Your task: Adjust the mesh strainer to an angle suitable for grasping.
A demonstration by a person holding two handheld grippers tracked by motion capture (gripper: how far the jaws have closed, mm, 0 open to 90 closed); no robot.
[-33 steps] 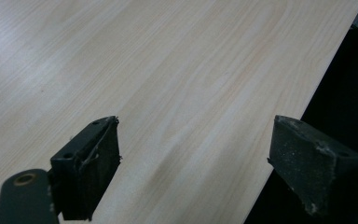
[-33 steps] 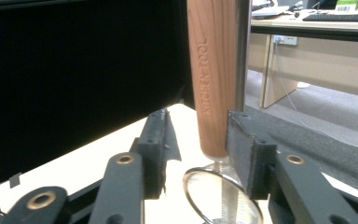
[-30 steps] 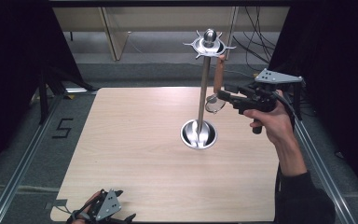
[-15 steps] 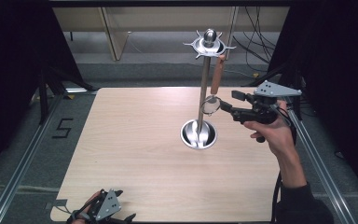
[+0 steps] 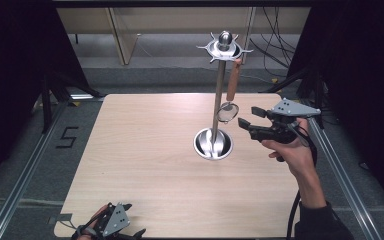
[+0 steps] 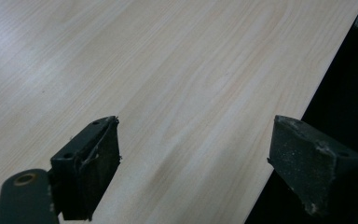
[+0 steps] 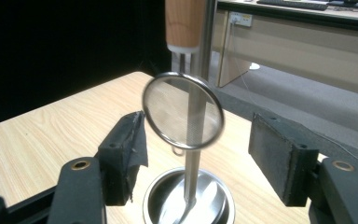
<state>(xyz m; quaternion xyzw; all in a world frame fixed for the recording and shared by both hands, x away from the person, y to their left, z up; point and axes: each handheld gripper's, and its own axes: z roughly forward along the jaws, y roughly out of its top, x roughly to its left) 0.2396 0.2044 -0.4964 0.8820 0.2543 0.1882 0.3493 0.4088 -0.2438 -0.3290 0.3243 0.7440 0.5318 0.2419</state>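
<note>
Now the right gripper (image 5: 247,118) sits a little farther out from the tall steel utensil stand with the round dished base (image 5: 213,143) than it did half a second ago, when its tips reached in close under the hanging tool. Its jaws stand wide apart with nothing between them. The small round wire-mesh strainer with the wooden handle (image 5: 228,102) hangs from the star-shaped hook ring (image 5: 224,48) at the top of the pole, its mesh bowl down beside the shaft, well above the base. In the right gripper view the strainer's rim (image 7: 182,111) looks smeared, which suggests it is swinging freely. Judging by that, the hanging step looks done and the hand is backing off. The left gripper (image 5: 111,224) rests at the near edge of the pale wooden table (image 5: 145,150), jaws spread and empty.
</note>
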